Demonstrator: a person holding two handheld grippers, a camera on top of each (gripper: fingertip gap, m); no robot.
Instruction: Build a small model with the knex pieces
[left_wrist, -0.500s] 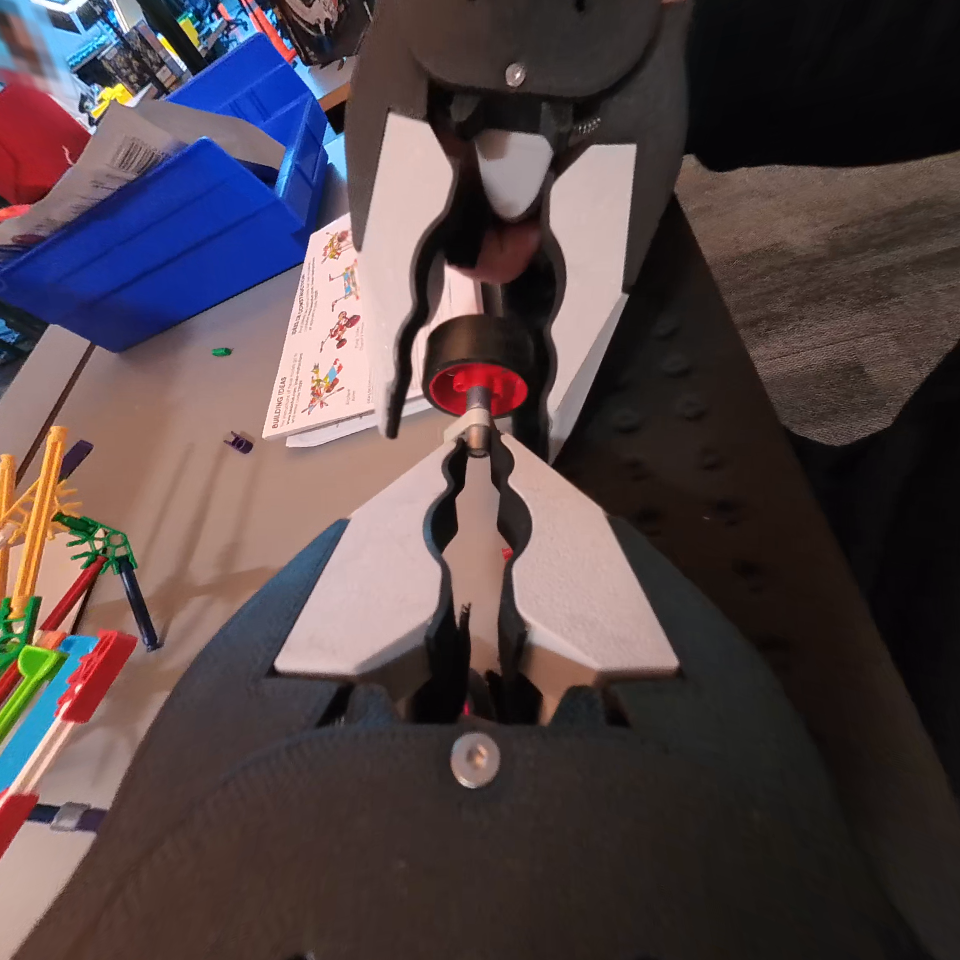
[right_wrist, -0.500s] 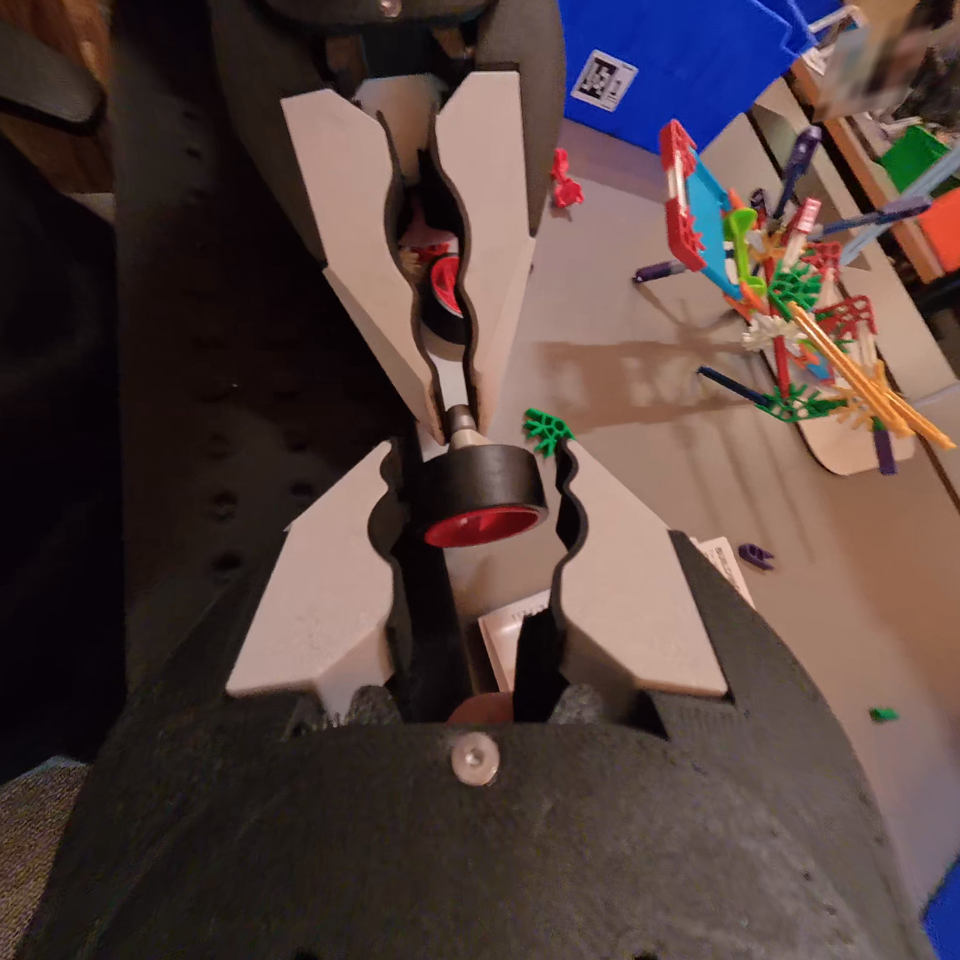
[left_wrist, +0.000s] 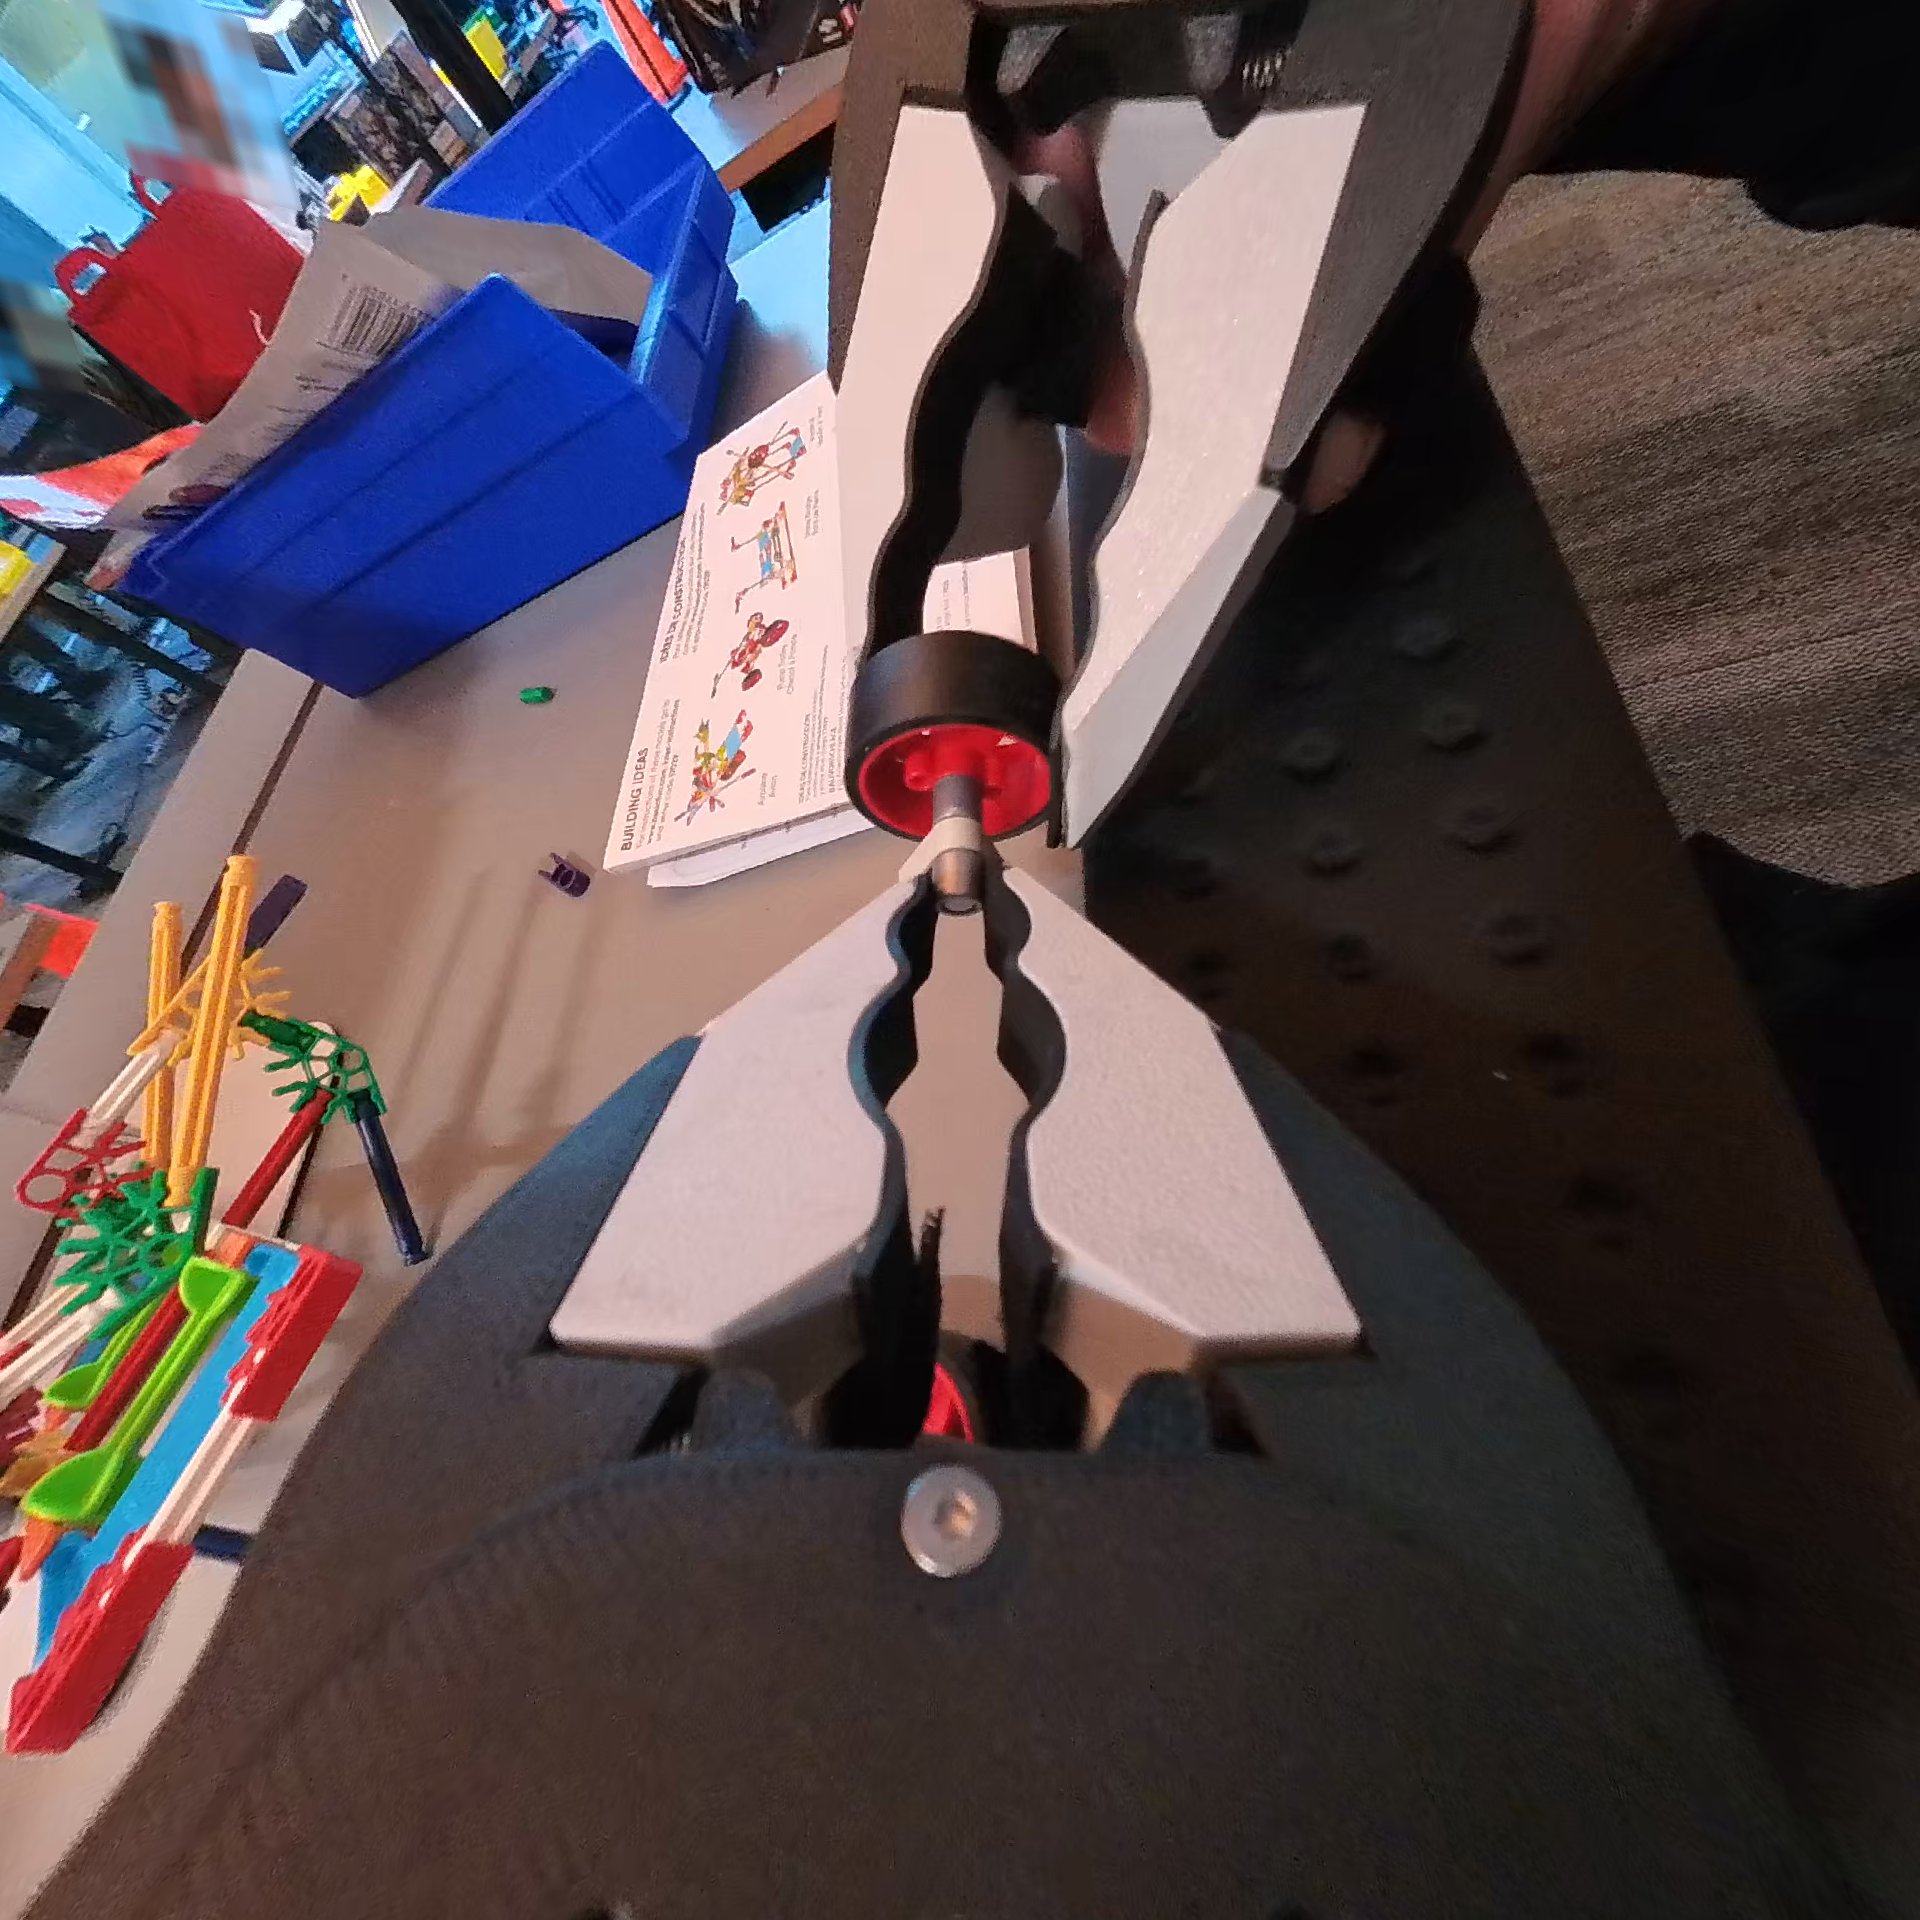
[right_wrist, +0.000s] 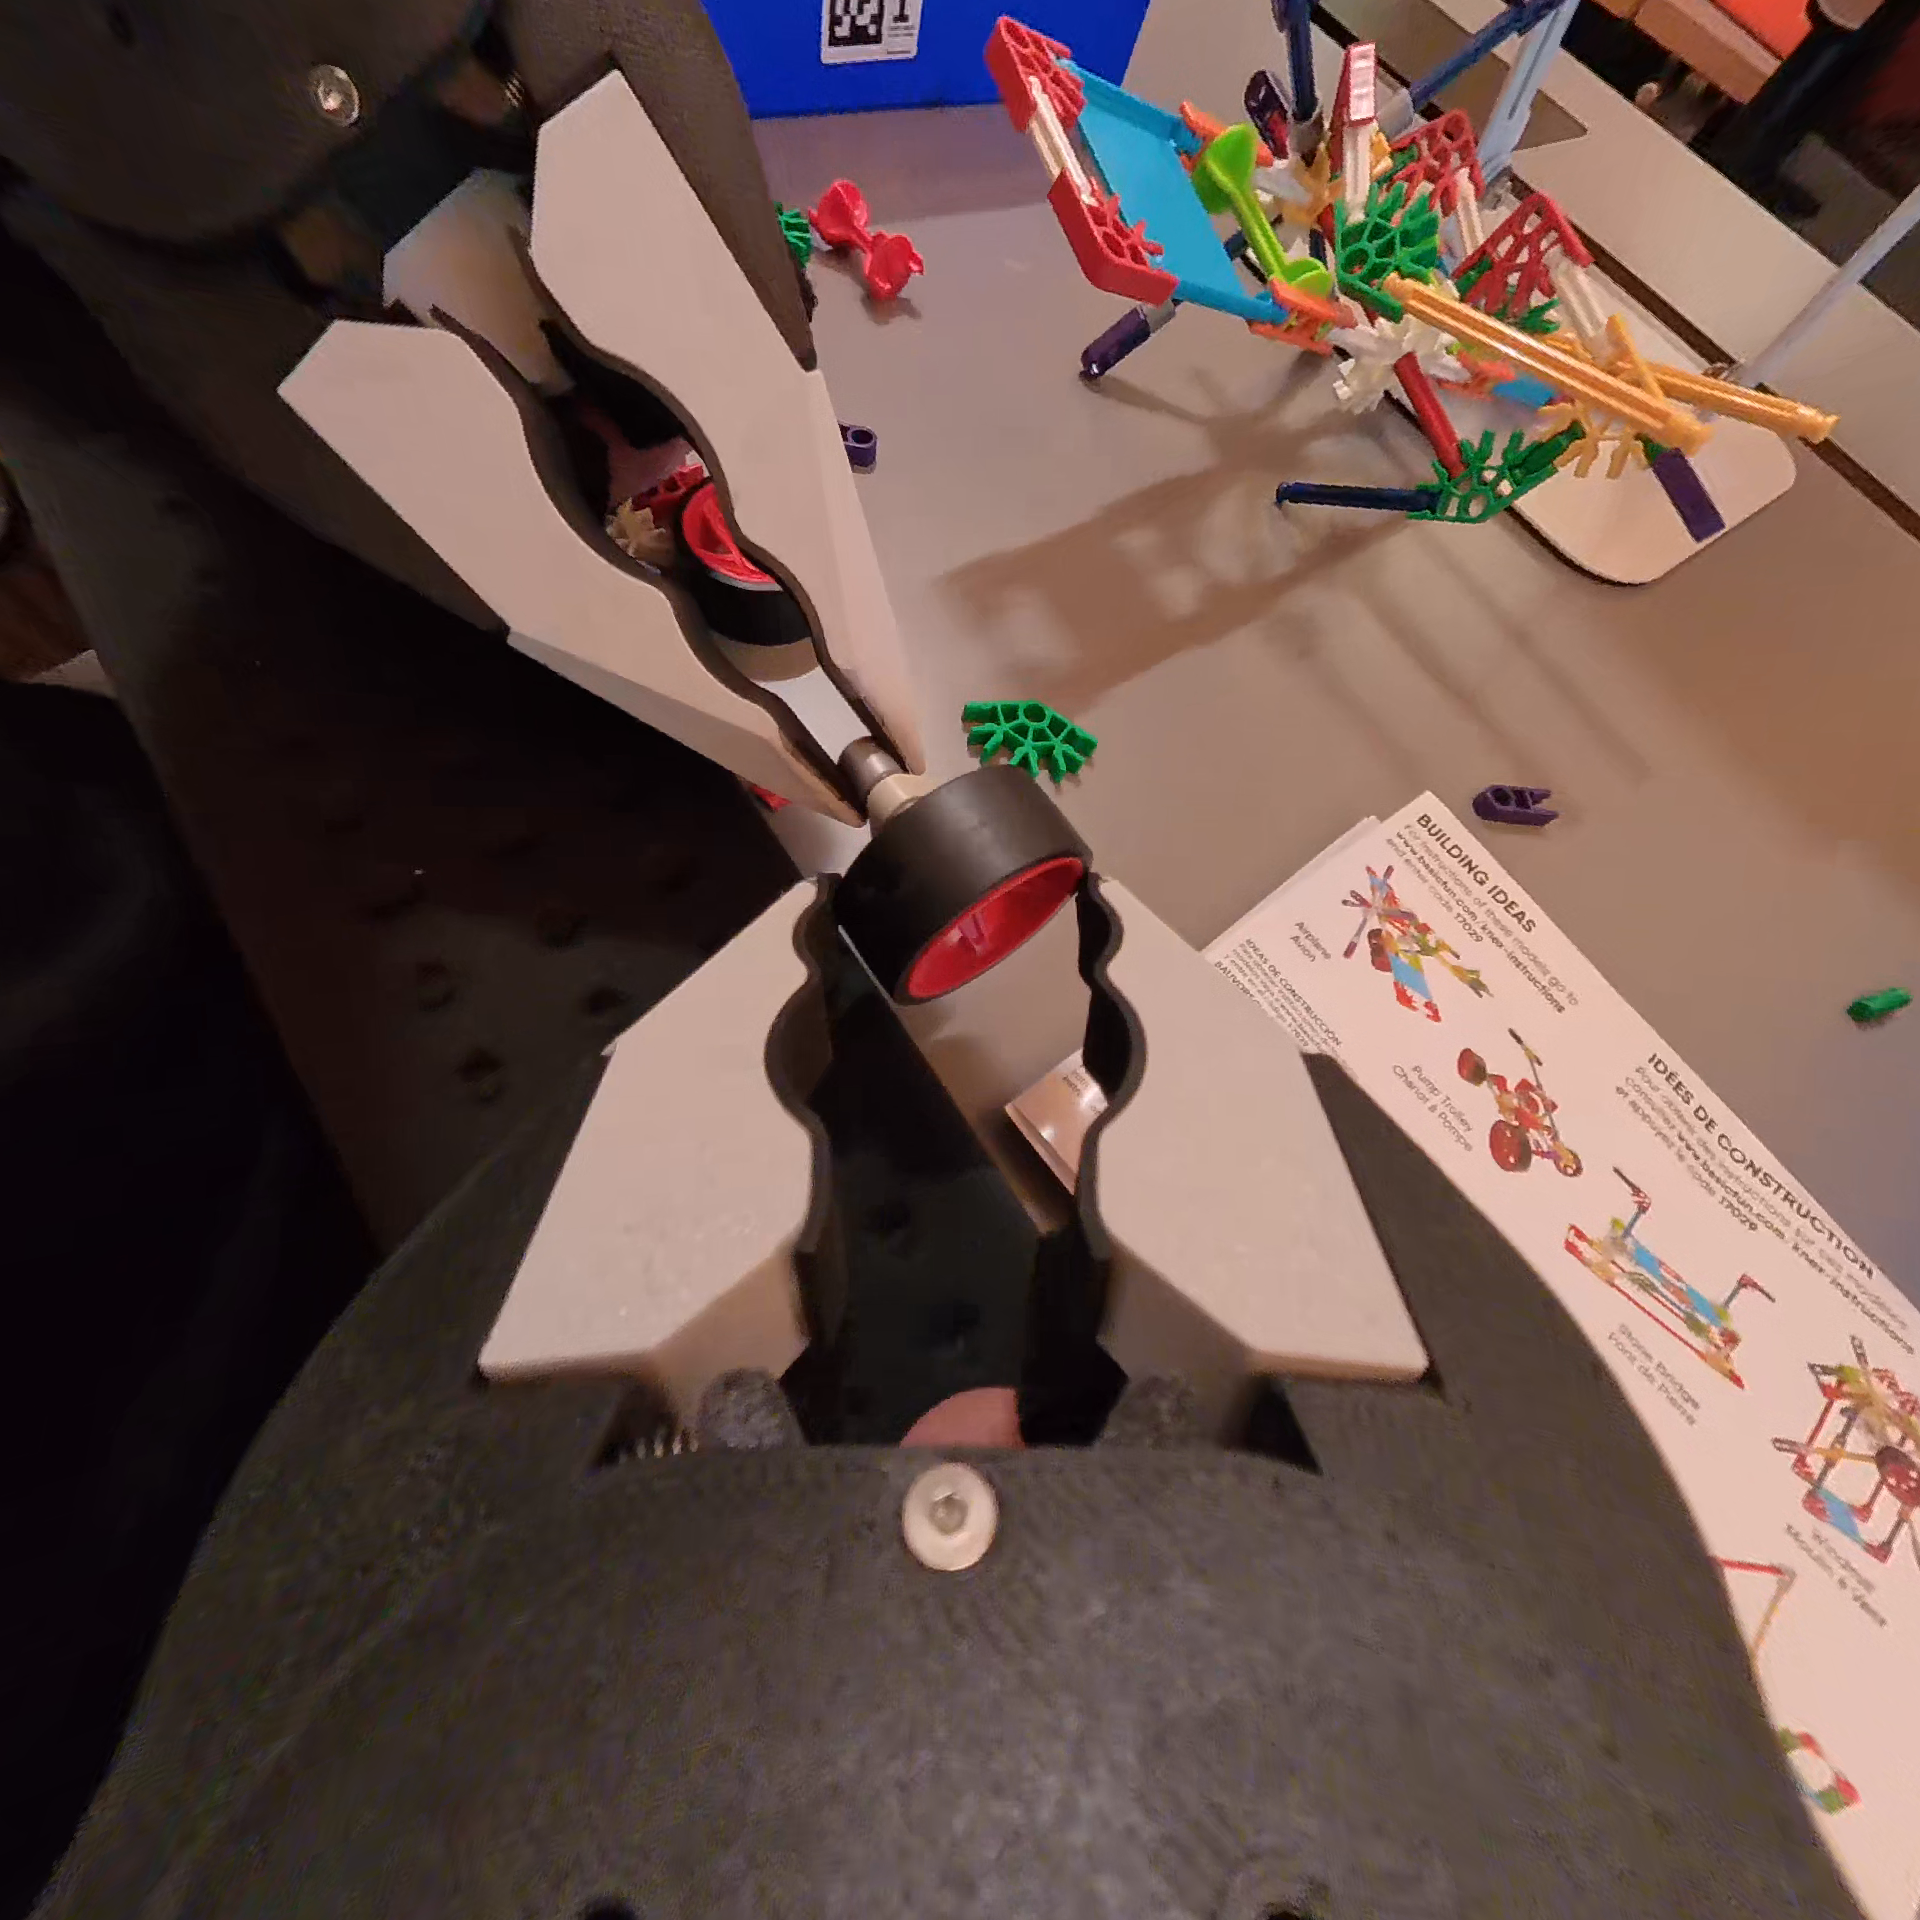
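Printed writing sits on a white leaflet (left_wrist: 748, 665) lying flat on my worktop (left_wrist: 436, 831). It carries bold black headings, small captions and lines of fine print beside coloured drawings of models, and shows in my right view too (right_wrist: 1558, 1091). A grey sheet (left_wrist: 353, 312) sticking out of the blue bin (left_wrist: 416, 520) bears a barcode with tiny digits, too small for me to read. A square black-and-white coded tag (right_wrist: 871, 26) is stuck on a blue bin wall (right_wrist: 987, 62).

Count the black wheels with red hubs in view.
2. One wheel is clamped at the right gripper tips; the second wheel shows behind the left gripper, which pinches a grey rod. Others may be hidden.
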